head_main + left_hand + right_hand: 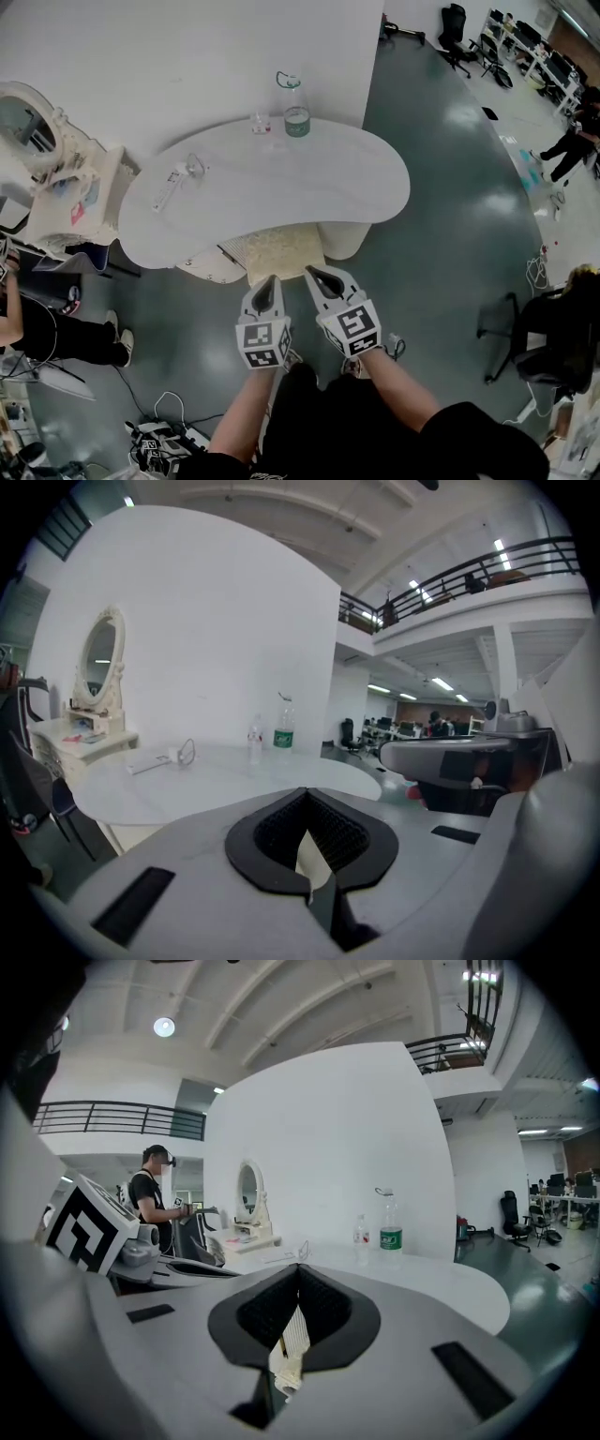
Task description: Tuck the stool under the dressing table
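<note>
The stool [277, 251] has a cream fuzzy seat and stands mostly under the front edge of the white kidney-shaped dressing table [347, 178]. My left gripper [269, 284] and right gripper [316, 275] hang side by side just in front of the seat, above the floor, both shut with nothing between the jaws. In the left gripper view the left gripper [305, 797] points over the table top [187, 785], and a cream sliver shows through the jaw gap. In the right gripper view the shut right gripper [298, 1271] faces the same table [422, 1283].
On the table stand a water bottle [296, 111] and a small bottle [261, 122]; a white device with a cable [173, 183] lies on it too. A vanity with an oval mirror [33, 141] stands left. A person [37, 328] sits at left. A black chair [539, 342] is right. Cables [159, 436] lie on the floor.
</note>
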`<action>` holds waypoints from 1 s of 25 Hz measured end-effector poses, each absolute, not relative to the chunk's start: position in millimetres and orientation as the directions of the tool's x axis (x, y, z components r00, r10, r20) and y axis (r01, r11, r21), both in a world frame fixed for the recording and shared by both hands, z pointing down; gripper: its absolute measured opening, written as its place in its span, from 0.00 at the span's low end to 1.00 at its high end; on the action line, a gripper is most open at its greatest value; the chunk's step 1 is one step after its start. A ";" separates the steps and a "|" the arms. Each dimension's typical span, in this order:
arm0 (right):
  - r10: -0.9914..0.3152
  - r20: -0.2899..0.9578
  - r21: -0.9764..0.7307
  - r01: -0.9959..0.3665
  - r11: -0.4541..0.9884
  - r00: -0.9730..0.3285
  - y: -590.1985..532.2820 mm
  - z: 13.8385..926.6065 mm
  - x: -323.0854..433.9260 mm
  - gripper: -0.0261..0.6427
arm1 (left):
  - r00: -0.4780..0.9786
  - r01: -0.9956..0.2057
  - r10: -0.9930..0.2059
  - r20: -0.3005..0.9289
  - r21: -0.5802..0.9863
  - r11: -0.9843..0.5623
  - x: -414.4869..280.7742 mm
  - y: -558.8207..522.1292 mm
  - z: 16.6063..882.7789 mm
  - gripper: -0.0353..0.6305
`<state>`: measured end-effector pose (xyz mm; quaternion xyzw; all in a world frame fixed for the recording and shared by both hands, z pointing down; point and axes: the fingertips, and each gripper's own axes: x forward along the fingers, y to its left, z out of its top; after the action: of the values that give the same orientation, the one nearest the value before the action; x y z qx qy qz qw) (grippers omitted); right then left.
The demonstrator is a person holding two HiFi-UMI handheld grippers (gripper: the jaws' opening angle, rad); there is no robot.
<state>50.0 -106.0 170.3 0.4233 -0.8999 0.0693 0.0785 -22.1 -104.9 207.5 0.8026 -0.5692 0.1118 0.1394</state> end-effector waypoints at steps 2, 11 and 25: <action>-0.751 0.174 -0.055 -0.767 0.639 -0.637 -101.5 159.7 65.3 0.05 | 0.307 -0.952 -0.898 0.315 0.081 -0.296 -8.3 -101.6 195.1 0.06; -0.745 0.091 -0.052 -0.750 0.659 -0.661 -77.7 130.0 120.0 0.05 | 0.231 -0.972 -0.953 0.194 0.004 -0.235 33.9 -71.2 141.4 0.06; -0.774 0.023 0.005 -0.774 0.633 -0.633 -47.9 90.8 98.1 0.05 | 0.275 -0.958 -0.957 0.096 -0.051 -0.281 12.1 -51.5 105.4 0.06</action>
<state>98.1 -47.9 90.8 0.4283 -0.9035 0.0027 0.0112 12.1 -51.5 105.4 0.7984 -0.5996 0.0538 0.0086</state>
